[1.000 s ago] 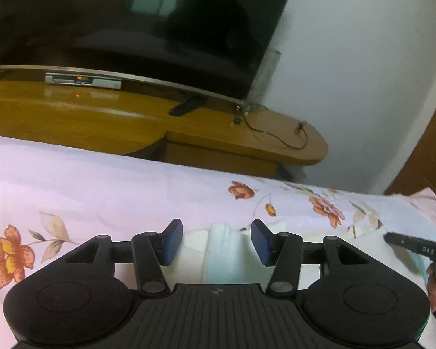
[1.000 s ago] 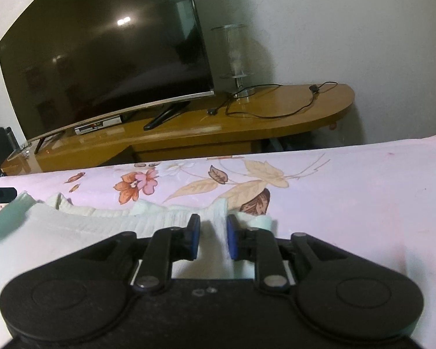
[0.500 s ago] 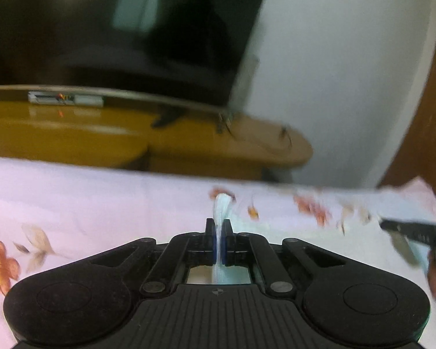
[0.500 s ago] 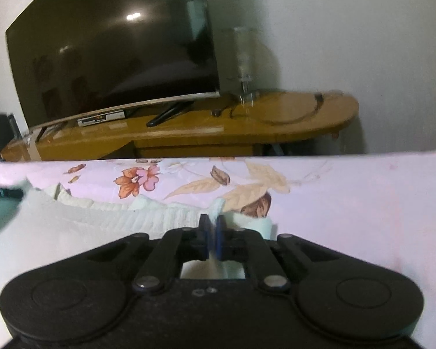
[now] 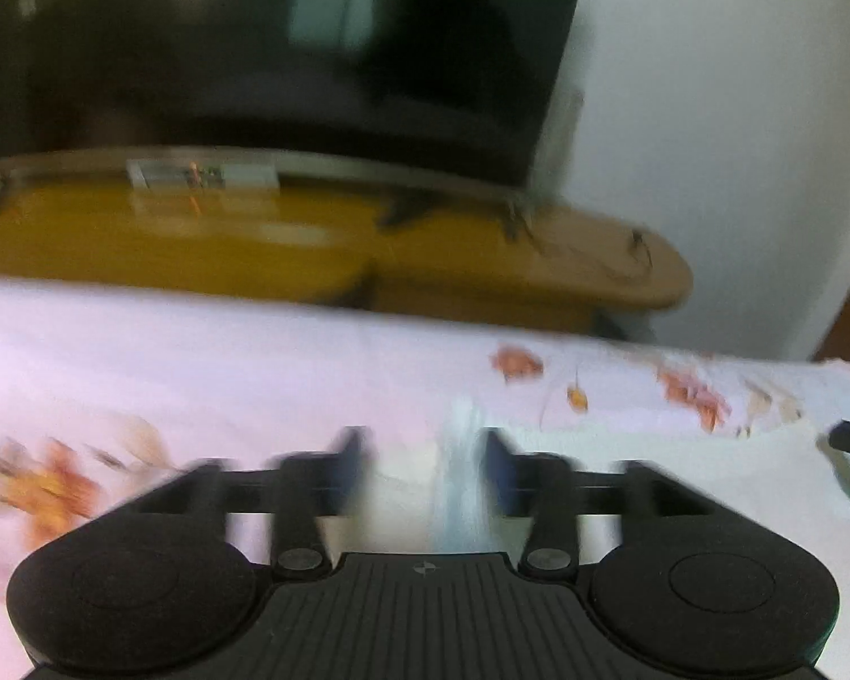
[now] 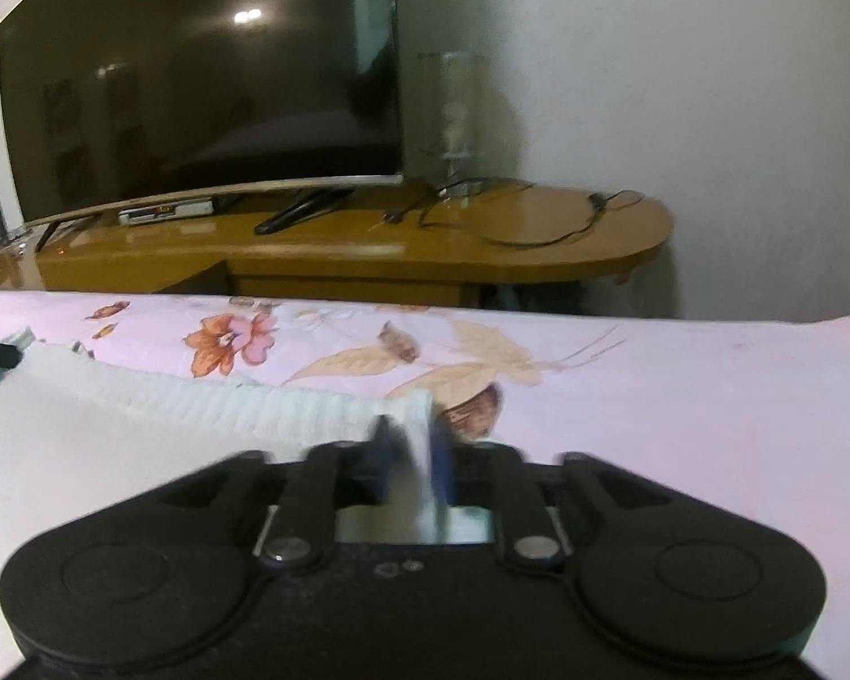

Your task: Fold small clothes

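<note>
**Inspector:** Left wrist view first. What is the condition of the left gripper (image 5: 425,456)?

**Assistant:** Its jaws are opening. Half a second ago they were pinched shut on a fold of the white garment (image 5: 462,487); now the blue pads stand well apart. The fold rises between them, close against the right-hand pad. The frame is blurred, so I cannot tell whether it touches that pad; the left-hand pad is clear of it. The garment lies on the floral bedsheet (image 5: 226,374).

**Inspector:** Anything else there?

**Assistant:** The tip of the other tool shows at the right edge, as it did earlier. The television (image 5: 266,56) and wooden stand (image 5: 170,243) sit beyond the bed.

**Inspector:** Now the right wrist view.

**Assistant:** The right gripper (image 6: 411,462) is likewise opening. Half a second ago its pads were closed on the garment's ribbed hem (image 6: 226,408); now a narrow gap shows, with the hem's corner standing between the pads. Blur hides whether they press on the cloth. The garment spreads to the left over the bedsheet (image 6: 680,396).

**Inspector:** Background?

**Assistant:** Television (image 6: 198,73) and stand (image 6: 368,249) as before, with a loose cable (image 6: 538,232) and a glass vase (image 6: 456,113) on the stand.
</note>
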`<state>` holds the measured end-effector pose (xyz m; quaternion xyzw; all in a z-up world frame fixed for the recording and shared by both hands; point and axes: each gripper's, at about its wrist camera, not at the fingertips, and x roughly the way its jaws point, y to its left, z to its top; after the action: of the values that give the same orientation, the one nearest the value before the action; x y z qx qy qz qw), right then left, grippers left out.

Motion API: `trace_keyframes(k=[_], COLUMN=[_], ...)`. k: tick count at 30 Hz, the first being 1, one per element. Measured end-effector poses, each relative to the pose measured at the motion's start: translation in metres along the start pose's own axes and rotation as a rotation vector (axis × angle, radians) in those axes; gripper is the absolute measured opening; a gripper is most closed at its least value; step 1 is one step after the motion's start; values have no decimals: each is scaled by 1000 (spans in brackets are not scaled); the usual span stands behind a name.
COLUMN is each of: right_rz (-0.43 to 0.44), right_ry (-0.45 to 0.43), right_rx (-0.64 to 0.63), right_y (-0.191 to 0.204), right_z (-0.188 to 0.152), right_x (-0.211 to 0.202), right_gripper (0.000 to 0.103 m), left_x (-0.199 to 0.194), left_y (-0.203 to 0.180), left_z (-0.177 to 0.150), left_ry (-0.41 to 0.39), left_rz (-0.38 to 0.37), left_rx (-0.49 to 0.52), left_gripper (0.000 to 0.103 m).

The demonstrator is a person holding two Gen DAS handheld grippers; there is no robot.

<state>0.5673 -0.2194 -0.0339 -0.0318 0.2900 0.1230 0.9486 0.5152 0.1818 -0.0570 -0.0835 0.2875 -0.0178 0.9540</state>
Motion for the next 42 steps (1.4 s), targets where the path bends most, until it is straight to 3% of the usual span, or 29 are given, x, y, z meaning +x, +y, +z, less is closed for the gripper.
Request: trace_keyframes(k=[2,6,9,12,13,15,17,19,22,24,27,30,32,33,36,38,42], right_rz=[43,197,263,211,206,141,54,44,23,9,141,256,288,275,242,198,115], right_ry=[-21,18,88,100,92,91,92,99,114,65,9,65,105,131,143,145,153], right_rx=[-21,-116,-158,-214,-207,-186,-144,-62,-26,-26,-43,-113,-127,-141,-132,-117,-57], right_y=[8,60,105,118,111,88,49,11,8,19,50,91,113,121,119,104,65], right_z=[3,10,10,2,2,-1,-8,-15,-9,-1,2,-12,-24,-31,-39,-39,-48], right_x=[-17,-16,4,18,16,6,-4,-9,-10,-24,-56,-60,-55,-50,-49,-53,-74], right_gripper=[27,26,30,34,36,49,50,50,50,44,43,42,41,41,41,41,39], left_x=[-17,-5,17,22,16,0,-6,-1,-5,-25,-55,-51,-44,-41,-54,-69,-93], left_y=[-20,-83,-105,-86,-70,-39,-21,-15,-26,-42,-81,-112,-117,-114,-93,-71,-61], left_z=[3,0,-13,-29,-31,-38,-43,-41,-34,-29,-36,-54,-66,-72,-85,-89,-97], left_ry=[-41,13,70,76,62,40,27,39,20,-41,-80,2,54,81,49,42,43], left_rz=[-63,-182,-181,-44,-40,-18,-15,4,78,29,-62,-118,-91,-82,-50,-39,-1], left_rx=[51,170,191,200,158,117,116,80,81,85,150,192,212,211,208,168,215], left_gripper=[59,59,62,62,62,62,62,68,68,68,68,68,68,68,68,68,68])
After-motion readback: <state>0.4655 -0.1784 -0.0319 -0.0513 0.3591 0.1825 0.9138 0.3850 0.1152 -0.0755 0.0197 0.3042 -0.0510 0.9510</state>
